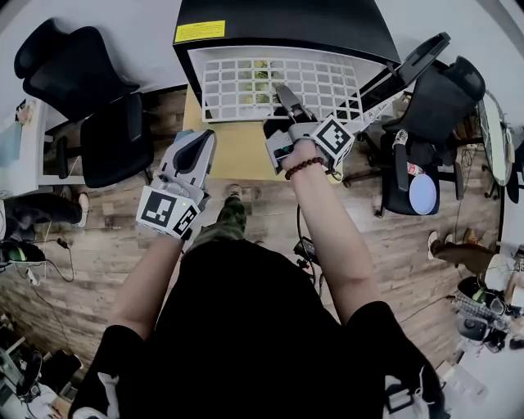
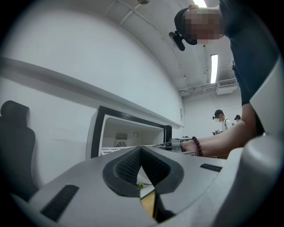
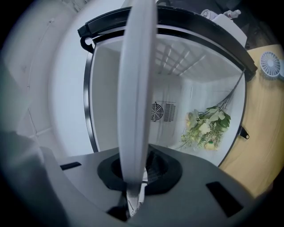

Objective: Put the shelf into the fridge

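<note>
The white wire shelf lies flat and juts out of the front of the small black-topped fridge. My right gripper is shut on the shelf's near edge. In the right gripper view the shelf runs edge-on from the right gripper into the white fridge cavity, where a bunch of pale flowers lies. My left gripper hangs lower left, away from the shelf. In its own view the left gripper is shut and holds nothing, with the fridge ahead.
The fridge door stands open to the right. The fridge sits on a yellowish wooden top. Black office chairs stand at left and right. A small round fan rests on the right chair. People stand far off.
</note>
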The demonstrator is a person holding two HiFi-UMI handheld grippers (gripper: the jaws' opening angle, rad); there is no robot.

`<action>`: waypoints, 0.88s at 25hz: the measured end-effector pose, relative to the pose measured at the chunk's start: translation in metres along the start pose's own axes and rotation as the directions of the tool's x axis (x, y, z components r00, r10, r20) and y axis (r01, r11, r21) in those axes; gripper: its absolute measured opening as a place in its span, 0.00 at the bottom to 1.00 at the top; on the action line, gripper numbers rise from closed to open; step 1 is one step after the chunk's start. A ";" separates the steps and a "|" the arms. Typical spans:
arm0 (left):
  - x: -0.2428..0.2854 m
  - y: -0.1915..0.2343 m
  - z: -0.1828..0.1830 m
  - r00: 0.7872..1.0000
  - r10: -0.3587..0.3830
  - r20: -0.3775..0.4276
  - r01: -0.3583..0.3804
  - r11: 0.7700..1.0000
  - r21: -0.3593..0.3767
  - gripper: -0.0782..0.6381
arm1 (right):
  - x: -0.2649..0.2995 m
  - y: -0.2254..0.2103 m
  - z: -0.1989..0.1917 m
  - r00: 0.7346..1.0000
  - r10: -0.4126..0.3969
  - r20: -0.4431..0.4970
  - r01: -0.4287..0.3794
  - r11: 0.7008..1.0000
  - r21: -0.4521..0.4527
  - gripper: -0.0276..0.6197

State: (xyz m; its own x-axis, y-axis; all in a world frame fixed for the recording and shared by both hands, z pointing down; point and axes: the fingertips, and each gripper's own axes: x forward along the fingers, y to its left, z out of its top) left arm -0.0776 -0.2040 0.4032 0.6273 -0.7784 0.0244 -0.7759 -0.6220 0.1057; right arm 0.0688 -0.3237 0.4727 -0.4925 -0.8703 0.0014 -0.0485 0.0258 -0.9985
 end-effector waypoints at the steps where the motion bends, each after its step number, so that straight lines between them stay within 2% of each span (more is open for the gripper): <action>1: 0.000 0.001 0.001 1.000 0.000 0.002 0.000 1.000 0.001 0.13 | 0.000 0.000 0.001 1.000 0.001 0.003 -0.001 1.000 -0.004 0.10; 22: 0.006 0.015 0.002 1.000 0.000 0.010 0.000 1.000 -0.006 0.13 | 0.024 0.000 0.009 1.000 0.007 0.023 -0.007 1.000 0.016 0.10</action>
State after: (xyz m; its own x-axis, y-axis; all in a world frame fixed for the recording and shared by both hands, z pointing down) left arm -0.0857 -0.2180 0.4033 0.6265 -0.7793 0.0146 -0.7755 -0.6214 0.1117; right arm 0.0643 -0.3491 0.4723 -0.4729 -0.8811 -0.0064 -0.0312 0.0240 -0.9992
